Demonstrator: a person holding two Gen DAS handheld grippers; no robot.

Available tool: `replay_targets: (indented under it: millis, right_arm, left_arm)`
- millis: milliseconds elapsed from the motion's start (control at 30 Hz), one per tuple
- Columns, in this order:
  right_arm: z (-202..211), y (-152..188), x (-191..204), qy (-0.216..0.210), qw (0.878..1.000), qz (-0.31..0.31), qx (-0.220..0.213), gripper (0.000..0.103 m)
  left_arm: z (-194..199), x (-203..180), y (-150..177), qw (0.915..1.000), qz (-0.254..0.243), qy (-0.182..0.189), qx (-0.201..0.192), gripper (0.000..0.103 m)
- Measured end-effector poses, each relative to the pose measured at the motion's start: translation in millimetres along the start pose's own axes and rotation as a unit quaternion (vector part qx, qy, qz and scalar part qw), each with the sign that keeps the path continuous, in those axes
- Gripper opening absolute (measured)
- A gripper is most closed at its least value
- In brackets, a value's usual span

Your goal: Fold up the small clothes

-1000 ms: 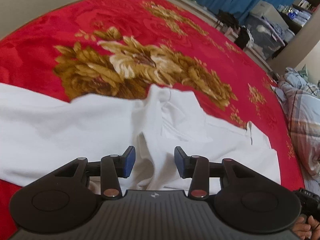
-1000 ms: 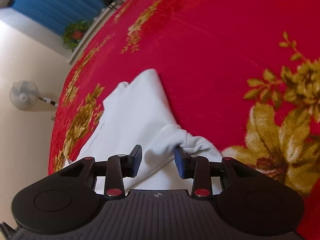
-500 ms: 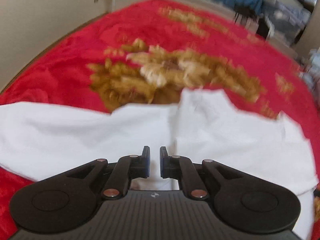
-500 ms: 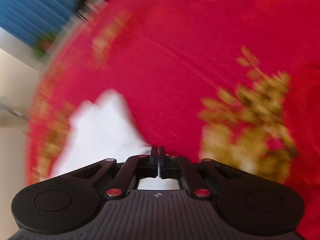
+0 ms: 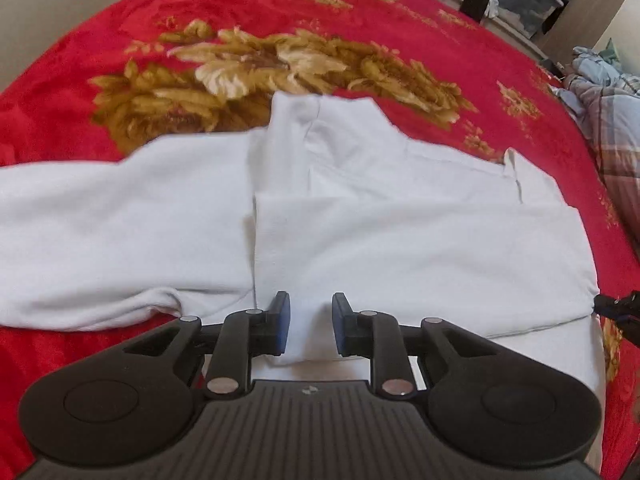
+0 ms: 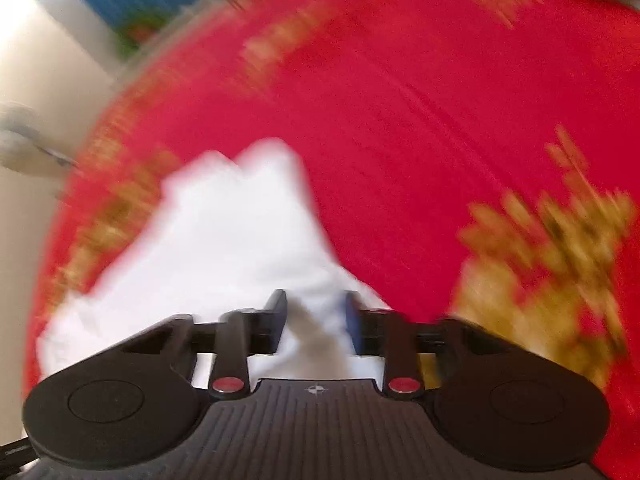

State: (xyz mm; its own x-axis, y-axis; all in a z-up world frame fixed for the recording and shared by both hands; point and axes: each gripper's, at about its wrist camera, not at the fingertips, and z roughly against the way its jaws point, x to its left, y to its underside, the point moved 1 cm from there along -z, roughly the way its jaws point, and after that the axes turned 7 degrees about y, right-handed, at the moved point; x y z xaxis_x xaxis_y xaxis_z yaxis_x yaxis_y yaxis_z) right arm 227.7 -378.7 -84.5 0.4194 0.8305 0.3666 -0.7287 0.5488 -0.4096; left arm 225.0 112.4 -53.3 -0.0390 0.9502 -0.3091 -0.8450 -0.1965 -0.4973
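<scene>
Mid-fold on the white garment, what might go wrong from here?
The left gripper is opening with a ridge of the white garment between its jaws; pulling away may snag it and spoil the fold. In the blurred right view, cloth also bunches inside the right gripper, so it may drag across the red blanket.

Bedroom; red floral bedspread [image 5: 400, 12]

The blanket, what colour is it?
Red blanket with golden-brown flowers, clearest in the left wrist view.
</scene>
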Motion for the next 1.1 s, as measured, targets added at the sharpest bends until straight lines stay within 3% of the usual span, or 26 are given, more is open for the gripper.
replay_targets:
  millis: [133, 200, 267, 300, 433, 533, 700, 800, 933, 1100]
  right_arm:
    - [27.8, -2.6, 11.8, -0.024, 0.997, 0.027, -0.068, 0.020]
    - [17.8, -7.6, 11.5, -0.051, 0.997, 0.037, -0.048, 0.032]
    - [-3.0, -2.7, 6.9, -0.015, 0.999, 0.037, 0.001, 0.030]
    - [-5.5, -1.8, 6.0, -0.008, 0.999, 0.031, 0.001, 0.022]
    - [20.3, -2.3, 28.1, 0.000, 0.995, 0.078, -0.061, 0.027]
    - [37.6, 2.7, 46.3, -0.013, 0.986, 0.127, -0.108, 0.028]
    - [50.1, 10.7, 67.0, -0.031, 0.974, 0.179, -0.138, 0.028]
    - [55.3, 17.9, 73.3, -0.035, 0.969, 0.199, -0.142, 0.028]
    - [63.0, 23.0, 72.9, -0.044, 0.968, 0.209, -0.132, 0.028]
    - [57.1, 19.0, 68.7, -0.053, 0.974, 0.190, -0.109, 0.028]
  left_arm:
    - [3.3, -9.6, 2.4, 0.9995, -0.012, 0.030, 0.001, 0.030]
    - [-9.5, -9.2, 6.4, 0.9994, -0.014, 0.012, 0.029, 0.031]
    - [-9.0, -8.2, 6.0, 0.9995, -0.008, 0.016, 0.027, 0.031]
    - [-4.6, -5.6, 4.7, 0.9996, -0.001, 0.020, 0.019, 0.032]
    - [29.9, 9.2, -5.7, 0.9982, 0.020, 0.017, -0.054, 0.032]
    - [53.7, 28.1, -12.4, 0.9936, 0.040, -0.022, -0.104, 0.032]
    - [89.3, 76.6, -16.8, 0.9804, 0.094, -0.066, -0.160, 0.032]
    - [106.4, 114.2, -13.8, 0.9725, 0.123, -0.098, -0.172, 0.032]
    - [121.9, 173.9, 0.0, 0.9595, 0.200, -0.099, -0.172, 0.044]
    - [131.1, 238.7, 16.4, 0.9381, 0.287, -0.113, -0.157, 0.044]
